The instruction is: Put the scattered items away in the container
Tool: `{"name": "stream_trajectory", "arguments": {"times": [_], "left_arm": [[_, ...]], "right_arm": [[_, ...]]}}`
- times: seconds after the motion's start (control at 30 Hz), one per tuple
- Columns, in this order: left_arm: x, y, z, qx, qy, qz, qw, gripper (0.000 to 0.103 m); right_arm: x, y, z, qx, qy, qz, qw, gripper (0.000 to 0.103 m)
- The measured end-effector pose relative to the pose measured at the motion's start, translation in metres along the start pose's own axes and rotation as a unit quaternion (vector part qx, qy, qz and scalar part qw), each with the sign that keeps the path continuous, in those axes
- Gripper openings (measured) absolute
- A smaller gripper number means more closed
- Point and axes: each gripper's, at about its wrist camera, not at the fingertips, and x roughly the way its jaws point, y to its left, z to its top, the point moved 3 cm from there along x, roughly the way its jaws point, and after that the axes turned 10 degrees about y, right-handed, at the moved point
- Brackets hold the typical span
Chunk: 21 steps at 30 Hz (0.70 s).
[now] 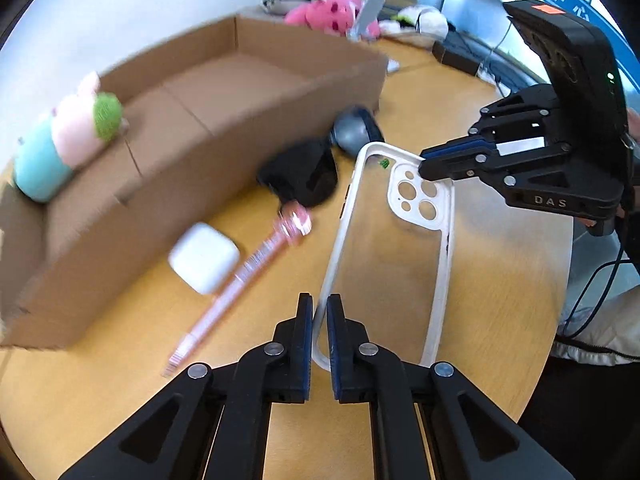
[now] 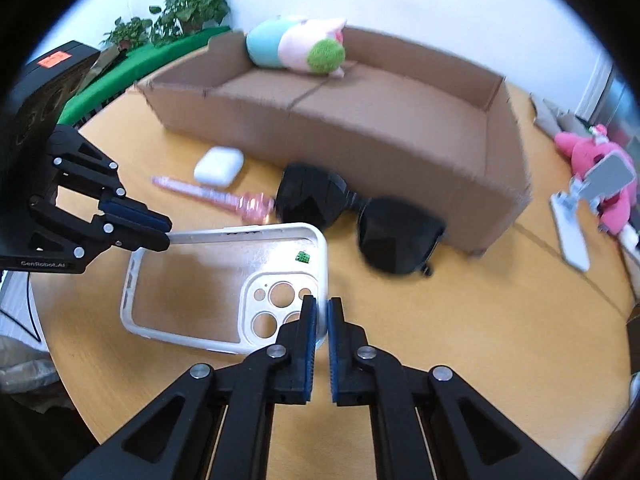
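Cardboard box (image 2: 400, 128) holds one plush toy (image 2: 296, 46); both claws pinch the phone case (image 2: 192, 276).

clear white-rimmed phone case (image 2: 208, 280) held tilted above the table, near sunglasses (image 2: 360, 216), pink pen (image 2: 216, 196), white earbud case (image 2: 218, 166), cardboard box (image 2: 360, 120).

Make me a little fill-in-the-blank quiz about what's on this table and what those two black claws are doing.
1. Both grippers, left and right, are clamped on the rim of a clear ____ case.
2. The only thing already in the cardboard box is a ____ toy.
3. Between the white earbud case and the sunglasses lies a ____ pen.

Missing words: phone; plush; pink
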Motion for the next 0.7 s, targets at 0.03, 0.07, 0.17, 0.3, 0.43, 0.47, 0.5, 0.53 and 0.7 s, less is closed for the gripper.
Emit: {"name": "stream_trajectory", "arguments": {"times": [0.03, 0.07, 0.17, 0.3, 0.43, 0.47, 0.5, 0.53, 0.7], "left_arm": [[-0.009, 0.001, 0.003, 0.003, -0.008, 0.007, 0.9999, 0.006], [-0.017, 0.004, 0.008, 0.007, -0.016, 0.014, 0.9997, 0.006], [-0.042, 0.015, 0.035, 0.015, -0.04, 0.039, 0.9983, 0.005], [-0.074, 0.039, 0.078, 0.016, -0.069, 0.068, 0.9952, 0.005], [-0.09, 0.072, 0.117, 0.002, -0.08, 0.076, 0.9939, 0.004], [-0.092, 0.081, 0.127, -0.002, -0.08, 0.076, 0.9939, 0.004], [-0.092, 0.091, 0.136, -0.007, -0.08, 0.075, 0.994, 0.004], [-0.091, 0.099, 0.145, -0.01, -0.079, 0.075, 0.994, 0.004], [-0.063, 0.144, 0.172, -0.03, -0.053, 0.074, 0.9954, 0.004]], "right_arm": [[-0.011, -0.003, -0.001, -0.002, -0.007, -0.004, 1.0, 0.004], [-0.02, -0.005, 0.008, -0.007, -0.017, -0.01, 1.0, 0.004], [-0.039, -0.012, 0.045, -0.025, -0.045, -0.026, 0.998, 0.004], [-0.058, -0.028, 0.106, -0.059, -0.067, -0.048, 0.995, 0.004], [-0.064, -0.054, 0.165, -0.077, -0.064, -0.042, 0.994, 0.004], [-0.063, -0.06, 0.178, -0.082, -0.062, -0.04, 0.994, 0.004], [-0.062, -0.067, 0.191, -0.086, -0.057, -0.038, 0.994, 0.004], [-0.059, -0.073, 0.204, -0.089, -0.053, -0.037, 0.994, 0.004], [-0.018, -0.094, 0.256, -0.116, -0.027, -0.04, 0.992, 0.004]]}}
